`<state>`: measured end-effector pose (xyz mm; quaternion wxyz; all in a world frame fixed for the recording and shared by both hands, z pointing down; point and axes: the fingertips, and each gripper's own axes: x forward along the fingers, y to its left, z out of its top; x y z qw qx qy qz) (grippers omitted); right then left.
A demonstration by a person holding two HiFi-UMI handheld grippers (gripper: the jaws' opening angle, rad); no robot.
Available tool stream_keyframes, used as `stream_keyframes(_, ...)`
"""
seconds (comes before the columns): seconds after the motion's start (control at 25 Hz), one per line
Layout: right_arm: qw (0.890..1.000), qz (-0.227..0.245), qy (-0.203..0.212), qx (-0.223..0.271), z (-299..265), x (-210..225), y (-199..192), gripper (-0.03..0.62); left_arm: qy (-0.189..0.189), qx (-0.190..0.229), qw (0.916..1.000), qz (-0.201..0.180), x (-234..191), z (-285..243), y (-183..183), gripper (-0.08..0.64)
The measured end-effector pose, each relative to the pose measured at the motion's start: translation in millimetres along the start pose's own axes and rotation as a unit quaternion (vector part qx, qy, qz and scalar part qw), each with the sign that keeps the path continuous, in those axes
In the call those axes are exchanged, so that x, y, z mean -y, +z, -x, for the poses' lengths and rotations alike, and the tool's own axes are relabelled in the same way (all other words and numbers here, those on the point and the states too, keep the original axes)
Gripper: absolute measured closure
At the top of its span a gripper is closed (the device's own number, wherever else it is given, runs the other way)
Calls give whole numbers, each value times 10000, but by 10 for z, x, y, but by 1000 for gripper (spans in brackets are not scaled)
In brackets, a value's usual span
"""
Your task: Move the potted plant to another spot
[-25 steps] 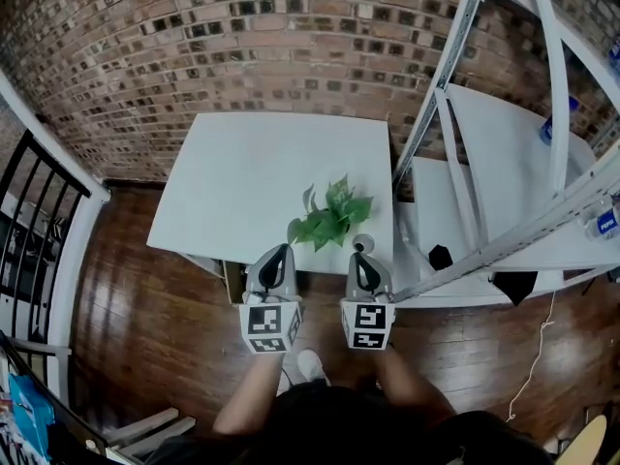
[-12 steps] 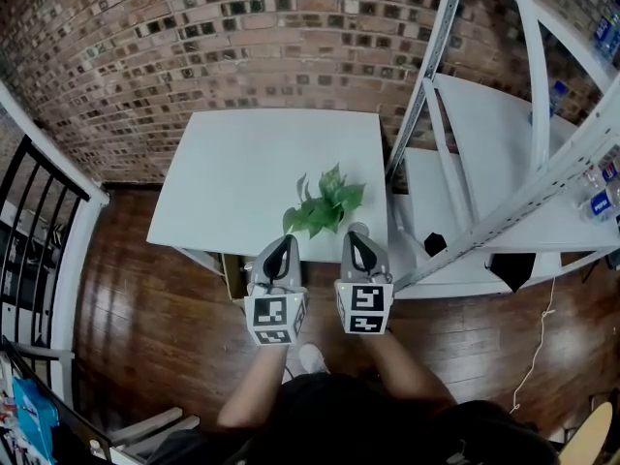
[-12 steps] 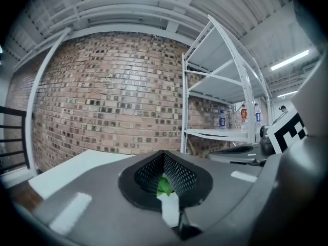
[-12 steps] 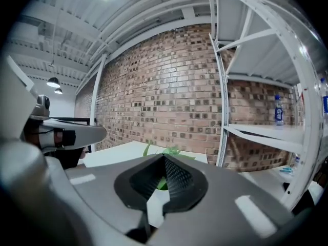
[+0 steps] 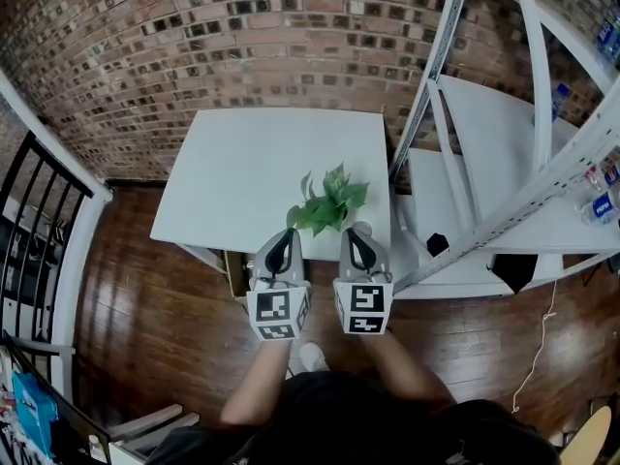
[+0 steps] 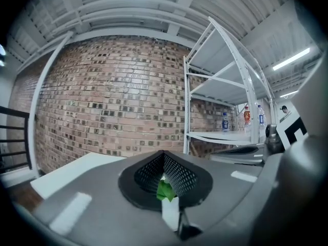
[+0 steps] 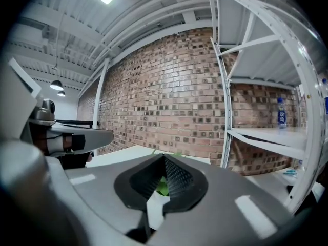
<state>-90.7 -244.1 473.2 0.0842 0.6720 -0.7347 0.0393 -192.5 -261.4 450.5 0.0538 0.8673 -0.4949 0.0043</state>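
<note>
The potted plant (image 5: 327, 206) shows as a bunch of green leaves near the front right corner of the white table (image 5: 242, 172); its pot is hidden under them. My left gripper (image 5: 282, 243) and right gripper (image 5: 356, 235) sit side by side at the table's front edge, just short of the leaves, the right one closest. Both are shut with nothing held. In the left gripper view the gripper (image 6: 164, 159) shows a scrap of green leaf (image 6: 165, 189) through its closed pads. The right gripper view shows its gripper (image 7: 164, 160) the same way, with a leaf (image 7: 162, 186) behind.
A white metal shelf rack (image 5: 504, 163) stands right beside the table, with bottles (image 5: 606, 211) on a shelf and a black object (image 5: 438, 244) on a low one. A brick wall (image 5: 242, 37) backs the table. A black railing (image 5: 39, 231) borders the wooden floor (image 5: 145, 327) on the left.
Both grippers have risen a little and come closer to the table's front edge and the plant. Both stay shut.
</note>
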Motion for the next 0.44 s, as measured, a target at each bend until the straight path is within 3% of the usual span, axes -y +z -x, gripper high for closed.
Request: stream_keyframes(0.44, 9999, 25, 89, 102, 25, -55, 121, 591, 29, -39, 10000, -78, -1, 36, 8, 548)
